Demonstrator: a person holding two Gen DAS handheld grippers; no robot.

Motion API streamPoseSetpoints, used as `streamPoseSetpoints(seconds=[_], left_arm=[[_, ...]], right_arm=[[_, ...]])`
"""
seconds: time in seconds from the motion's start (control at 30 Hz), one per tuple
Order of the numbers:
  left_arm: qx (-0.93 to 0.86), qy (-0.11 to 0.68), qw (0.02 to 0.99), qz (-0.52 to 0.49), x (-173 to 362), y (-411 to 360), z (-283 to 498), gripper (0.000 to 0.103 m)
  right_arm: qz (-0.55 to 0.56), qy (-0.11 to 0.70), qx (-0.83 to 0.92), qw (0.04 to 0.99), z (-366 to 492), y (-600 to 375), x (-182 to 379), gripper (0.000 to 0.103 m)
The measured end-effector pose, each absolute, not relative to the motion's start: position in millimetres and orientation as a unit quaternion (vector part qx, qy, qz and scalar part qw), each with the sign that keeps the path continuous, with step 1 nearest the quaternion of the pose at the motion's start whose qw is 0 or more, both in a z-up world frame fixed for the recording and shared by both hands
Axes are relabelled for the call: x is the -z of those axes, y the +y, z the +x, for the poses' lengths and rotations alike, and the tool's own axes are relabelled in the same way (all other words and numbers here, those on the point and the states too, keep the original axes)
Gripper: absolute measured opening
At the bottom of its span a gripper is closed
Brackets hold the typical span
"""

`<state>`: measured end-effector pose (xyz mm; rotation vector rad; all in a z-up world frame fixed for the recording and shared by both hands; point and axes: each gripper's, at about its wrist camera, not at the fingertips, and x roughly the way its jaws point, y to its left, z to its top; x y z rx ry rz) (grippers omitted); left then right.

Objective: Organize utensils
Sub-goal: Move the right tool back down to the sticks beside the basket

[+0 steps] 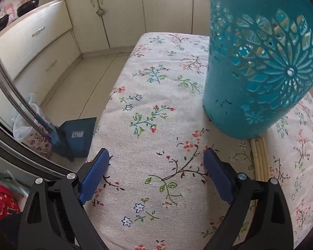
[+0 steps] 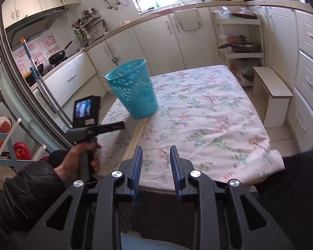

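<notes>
A teal perforated basket [image 2: 133, 91] stands tilted near the left edge of a table under a floral cloth [image 2: 208, 120], resting on a bundle of pale chopsticks [image 1: 259, 156] that point toward the near edge. The left gripper [image 1: 156, 166] hovers over the cloth just beside them, jaws wide, nothing between. The right gripper [image 2: 155, 162] (held back at the near edge) stands narrowly parted and empty.
</notes>
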<state>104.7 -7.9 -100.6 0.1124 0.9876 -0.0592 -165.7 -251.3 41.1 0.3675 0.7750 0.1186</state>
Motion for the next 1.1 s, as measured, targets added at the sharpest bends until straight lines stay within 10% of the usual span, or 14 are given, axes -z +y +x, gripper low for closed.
streamPoseSetpoints(seconds=[1.1], left_arm=[[0.022, 0.446, 0.895, 0.0, 92, 13, 83, 0.089]], right_arm=[[0.158, 0.473, -0.07, 0.864, -9, -177, 83, 0.019]])
